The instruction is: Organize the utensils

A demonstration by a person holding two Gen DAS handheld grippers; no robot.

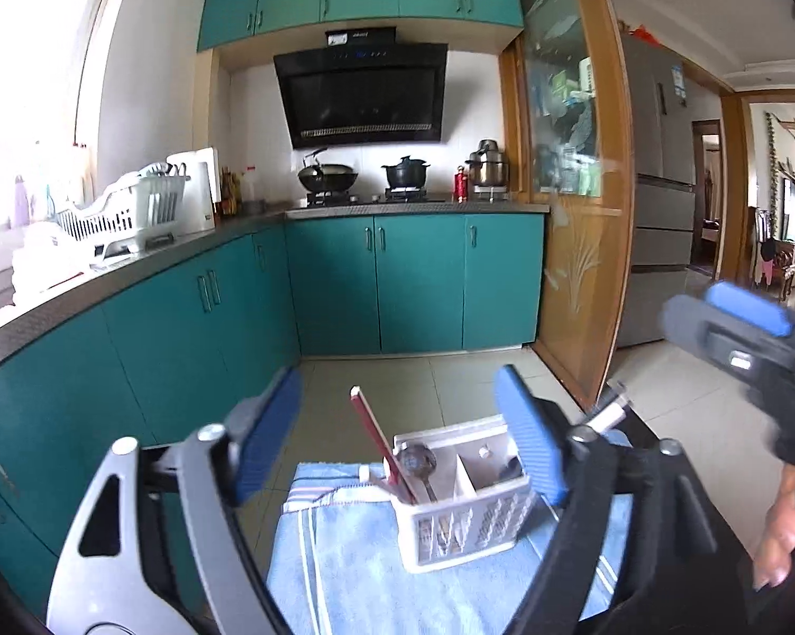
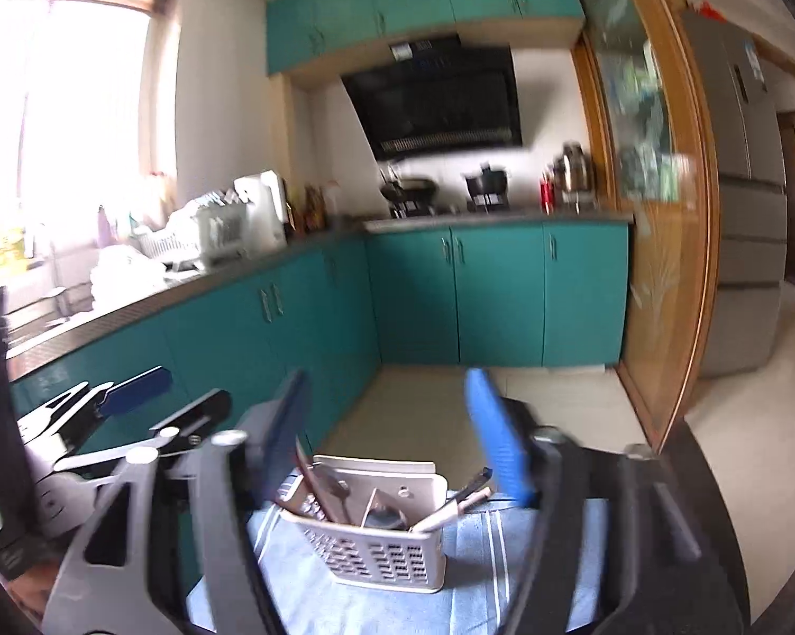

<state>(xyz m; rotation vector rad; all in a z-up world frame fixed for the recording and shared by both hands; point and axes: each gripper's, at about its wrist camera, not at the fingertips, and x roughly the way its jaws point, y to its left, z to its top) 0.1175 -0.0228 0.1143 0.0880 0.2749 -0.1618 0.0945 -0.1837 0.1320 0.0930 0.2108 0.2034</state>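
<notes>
Standing on a blue towel, the white caddy sits just ahead of and below both grippers. The left gripper and right gripper hang wide open, holding nothing. Red chopsticks lean up-left from the left compartment beside a ladle; what looks like a knife pokes out rightward, nearer the right gripper.

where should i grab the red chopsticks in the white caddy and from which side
Grip the red chopsticks on the bare upper shaft, well above the white caddy rim, coming from above. They lean up and to the left in the left wrist view, with their lower ends crowded beside the ladle, so only the top part is free. The open left hand-held gripper probably suits best.
</notes>
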